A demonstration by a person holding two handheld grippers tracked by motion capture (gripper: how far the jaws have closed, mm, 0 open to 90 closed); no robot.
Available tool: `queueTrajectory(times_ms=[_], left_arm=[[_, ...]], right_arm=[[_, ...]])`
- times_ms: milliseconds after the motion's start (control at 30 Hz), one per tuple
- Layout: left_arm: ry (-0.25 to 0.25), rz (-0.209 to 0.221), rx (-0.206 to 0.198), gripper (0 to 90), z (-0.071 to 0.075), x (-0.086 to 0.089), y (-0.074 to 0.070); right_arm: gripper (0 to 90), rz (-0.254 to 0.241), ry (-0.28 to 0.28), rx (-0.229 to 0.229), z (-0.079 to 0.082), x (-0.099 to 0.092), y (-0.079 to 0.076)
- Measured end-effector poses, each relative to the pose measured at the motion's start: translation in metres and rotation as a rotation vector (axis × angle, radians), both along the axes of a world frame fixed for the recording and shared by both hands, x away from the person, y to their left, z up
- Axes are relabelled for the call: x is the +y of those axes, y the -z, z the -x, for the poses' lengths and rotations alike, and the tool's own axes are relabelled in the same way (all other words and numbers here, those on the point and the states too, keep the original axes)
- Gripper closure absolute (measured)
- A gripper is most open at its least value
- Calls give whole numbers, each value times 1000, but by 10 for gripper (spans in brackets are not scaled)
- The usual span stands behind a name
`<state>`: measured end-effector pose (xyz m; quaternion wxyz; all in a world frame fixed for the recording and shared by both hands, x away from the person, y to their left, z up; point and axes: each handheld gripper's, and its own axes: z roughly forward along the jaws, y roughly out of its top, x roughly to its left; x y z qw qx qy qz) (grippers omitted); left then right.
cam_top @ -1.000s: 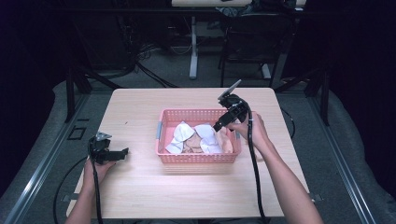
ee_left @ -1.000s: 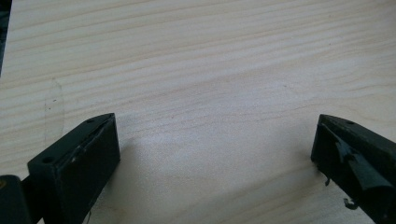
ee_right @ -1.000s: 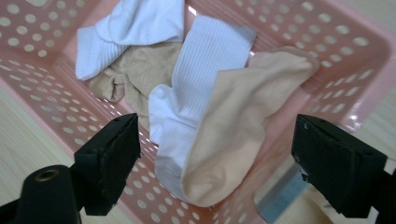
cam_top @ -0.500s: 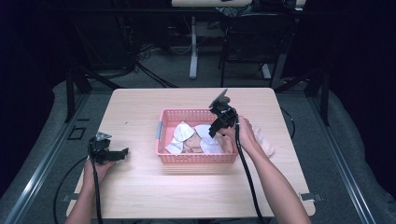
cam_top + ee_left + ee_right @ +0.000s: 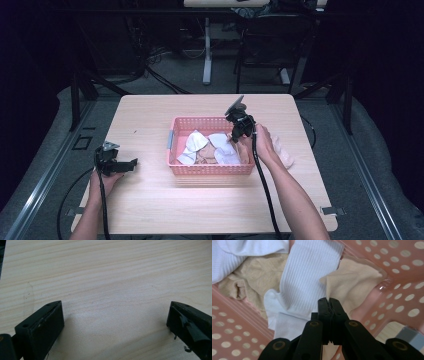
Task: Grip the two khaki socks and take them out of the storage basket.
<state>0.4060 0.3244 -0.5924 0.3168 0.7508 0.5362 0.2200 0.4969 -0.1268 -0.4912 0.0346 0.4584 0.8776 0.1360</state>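
Beige sock [image 5: 352, 282] pinched in right gripper [image 5: 329, 300] fingers; pink basket [image 5: 210, 169] holds white, beige socks, count unclear.

A glossy perforated pink plastic basket [image 5: 402, 272] is seen holding ribbed white cloth [image 5: 307, 277] and soft beige knit [image 5: 352, 282]; beneath the basket, matt pale wood [image 5: 112, 277].

White sock [image 5: 304, 285] hides much of the beige socks [image 5: 254, 275] beneath.

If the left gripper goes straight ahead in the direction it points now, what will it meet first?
Probably the pink basket. In the high view the left gripper lies low over the table, jaws open, pointing toward the basket's left wall, with bare wood between. Its exact angle is hard to judge.
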Motion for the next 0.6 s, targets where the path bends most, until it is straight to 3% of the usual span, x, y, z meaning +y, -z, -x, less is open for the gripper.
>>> queueTrajectory(times_ms=[167, 333, 600], left_arm=[[0, 0, 0, 10, 0, 0, 0], [0, 0, 0, 10, 0, 0, 0], [1, 0, 1, 10, 0, 0, 0]], right_arm=[[888, 3, -15, -13, 4, -1, -11], [889, 7, -41, -57, 12, -2, -29], [889, -34, -66, -76, 20, -3, -51]])
